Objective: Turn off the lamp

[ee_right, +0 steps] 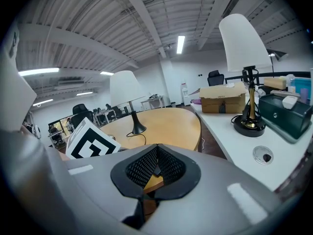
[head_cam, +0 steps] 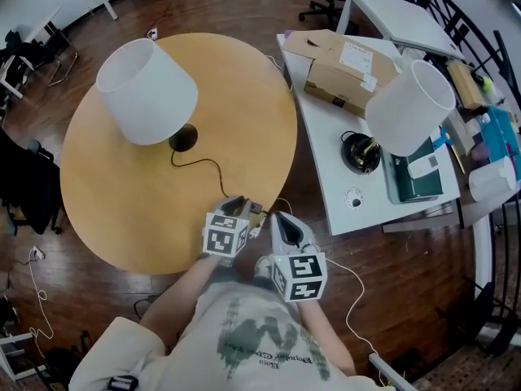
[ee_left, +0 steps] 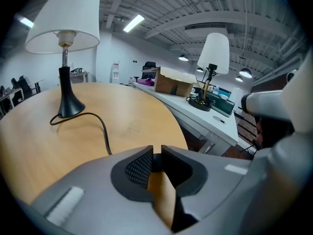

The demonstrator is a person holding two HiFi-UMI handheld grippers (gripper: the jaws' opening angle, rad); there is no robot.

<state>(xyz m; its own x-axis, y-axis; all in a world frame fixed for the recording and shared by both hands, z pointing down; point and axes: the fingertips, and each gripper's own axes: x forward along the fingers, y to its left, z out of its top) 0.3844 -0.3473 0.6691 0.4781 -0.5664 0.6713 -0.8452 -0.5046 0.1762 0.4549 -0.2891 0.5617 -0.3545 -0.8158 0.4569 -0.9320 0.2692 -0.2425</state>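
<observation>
The lamp (head_cam: 146, 88) has a white shade and a black base (head_cam: 183, 138) and stands at the far left of the round wooden table (head_cam: 106, 202). Its black cord (head_cam: 213, 168) runs across the top toward the near edge, ending by my left gripper (head_cam: 236, 204). In the left gripper view the lamp (ee_left: 63, 16) rises ahead on the left, with the cord (ee_left: 100, 126) curving toward my left gripper (ee_left: 156, 151), which is shut and empty. My right gripper (head_cam: 281, 218) sits beside the left one at the table's near edge. It is also shut (ee_right: 156, 148) and holds nothing.
A white desk (head_cam: 326, 137) abuts the table's right side. On it stand a second white-shaded lamp (head_cam: 409, 107), a cardboard box (head_cam: 346, 72) and a dark green box (head_cam: 415, 177). Black chairs and cables are on the wooden floor around.
</observation>
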